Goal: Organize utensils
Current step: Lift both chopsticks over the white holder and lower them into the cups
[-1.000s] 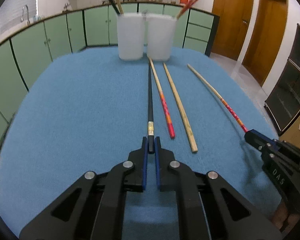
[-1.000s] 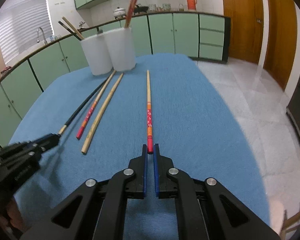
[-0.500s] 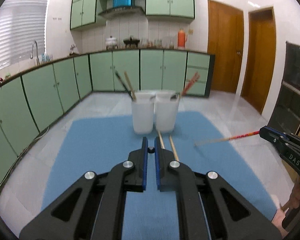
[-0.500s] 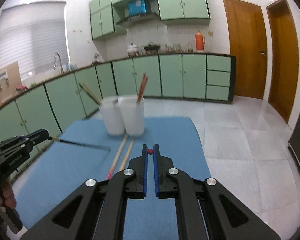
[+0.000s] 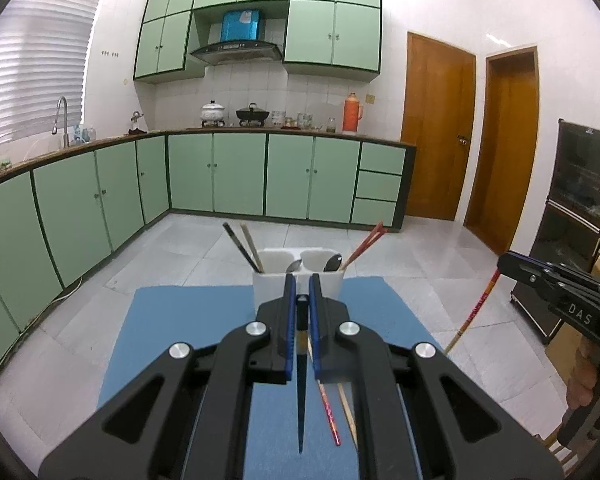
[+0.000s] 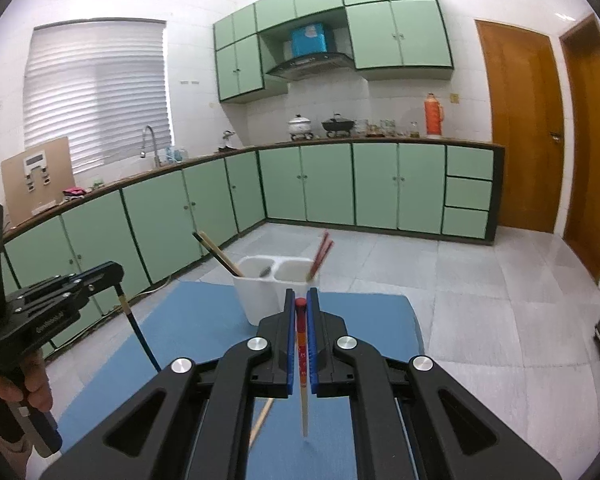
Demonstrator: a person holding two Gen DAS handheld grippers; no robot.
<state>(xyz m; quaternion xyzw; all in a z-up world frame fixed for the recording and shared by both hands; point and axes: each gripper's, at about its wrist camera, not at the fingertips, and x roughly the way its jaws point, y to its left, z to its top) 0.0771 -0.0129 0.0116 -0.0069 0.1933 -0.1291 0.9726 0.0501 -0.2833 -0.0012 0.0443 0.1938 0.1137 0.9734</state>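
My left gripper is shut on a black chopstick that hangs tip down over the blue mat. My right gripper is shut on a red-ended chopstick, also hanging tip down. Each shows in the other view: the right gripper with its chopstick, the left gripper with the black chopstick. A white two-compartment holder stands at the mat's far edge, holding chopsticks and spoons. A red chopstick and a wooden one lie on the mat.
The mat covers a table in a kitchen with green cabinets behind and tiled floor around. Wooden doors stand at the right. A dark cabinet stands at the far right.
Both grippers have lifted their chopsticks off the mat and raised them high. The chopsticks now hang tip down, and the views look level across the kitchen.
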